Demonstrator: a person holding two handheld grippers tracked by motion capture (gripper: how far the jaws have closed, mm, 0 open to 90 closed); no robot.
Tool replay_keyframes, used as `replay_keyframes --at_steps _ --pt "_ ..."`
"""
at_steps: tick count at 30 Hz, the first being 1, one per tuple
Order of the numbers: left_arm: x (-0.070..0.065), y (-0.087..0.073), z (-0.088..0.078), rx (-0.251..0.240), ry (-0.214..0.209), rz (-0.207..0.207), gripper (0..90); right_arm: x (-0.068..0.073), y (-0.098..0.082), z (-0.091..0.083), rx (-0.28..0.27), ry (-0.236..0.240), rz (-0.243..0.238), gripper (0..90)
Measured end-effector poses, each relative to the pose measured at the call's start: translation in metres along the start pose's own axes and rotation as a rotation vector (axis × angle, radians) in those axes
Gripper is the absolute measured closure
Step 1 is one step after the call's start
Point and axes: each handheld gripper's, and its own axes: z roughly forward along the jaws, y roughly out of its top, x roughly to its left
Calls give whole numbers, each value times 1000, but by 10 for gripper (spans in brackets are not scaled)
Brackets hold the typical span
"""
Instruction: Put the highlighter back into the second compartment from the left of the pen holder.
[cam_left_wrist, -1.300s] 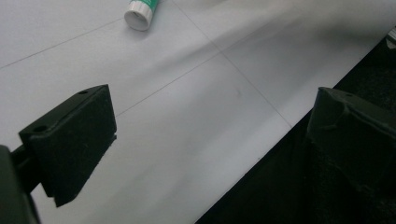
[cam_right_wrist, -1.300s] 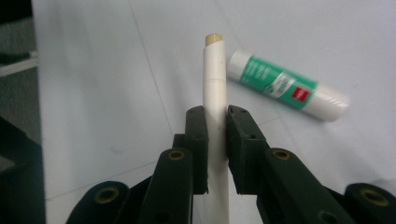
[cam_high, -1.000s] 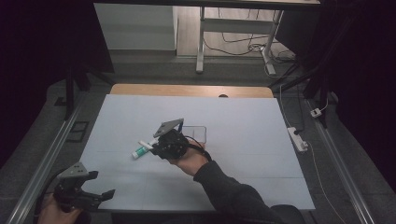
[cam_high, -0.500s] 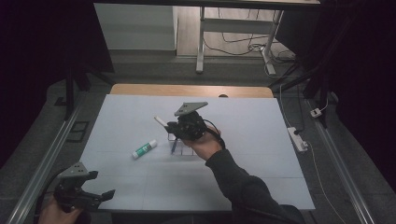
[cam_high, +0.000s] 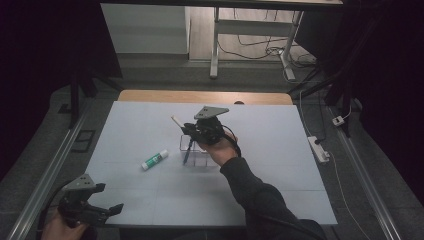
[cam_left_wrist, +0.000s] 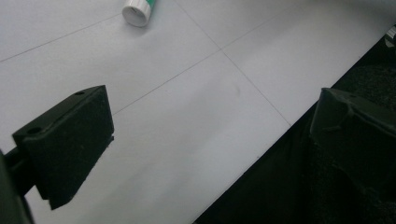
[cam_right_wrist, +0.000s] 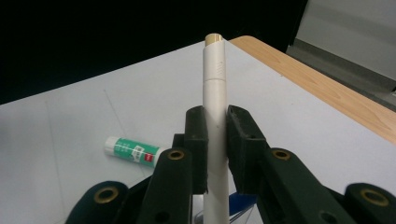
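My right gripper (cam_high: 192, 129) is shut on a white pen (cam_high: 176, 120) with a gold end, which sticks out up and to the left. It hovers over a clear plastic box (cam_high: 205, 156) in the middle of the white table; a blue pen (cam_high: 186, 155) leans in the box. In the right gripper view both pads clamp the white pen (cam_right_wrist: 215, 79) mid-barrel, right gripper (cam_right_wrist: 216, 140). A green-and-white glue stick (cam_high: 155, 159) lies left of the box. My left gripper (cam_high: 109, 197) rests open at the table's near left corner, its jaws wide apart and empty in its own view, left gripper (cam_left_wrist: 210, 140).
The white table sheet (cam_high: 280, 165) ends in a wooden strip (cam_high: 150, 96) at the far side. A power strip (cam_high: 319, 149) lies off the right edge. The glue stick's cap end (cam_left_wrist: 137, 10) shows ahead of the left gripper, and the glue stick (cam_right_wrist: 130, 151) lies left of the right jaws.
My right gripper has moved from beside the glue stick to the right and farther away, ending over the clear box with the white pen in it. The left gripper stayed put.
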Motion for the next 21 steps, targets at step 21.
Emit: replay_keyframes --at_steps 21 --pt "0 0 0 3 1 4 0 -1 -18 6 -3 1 -23 780"
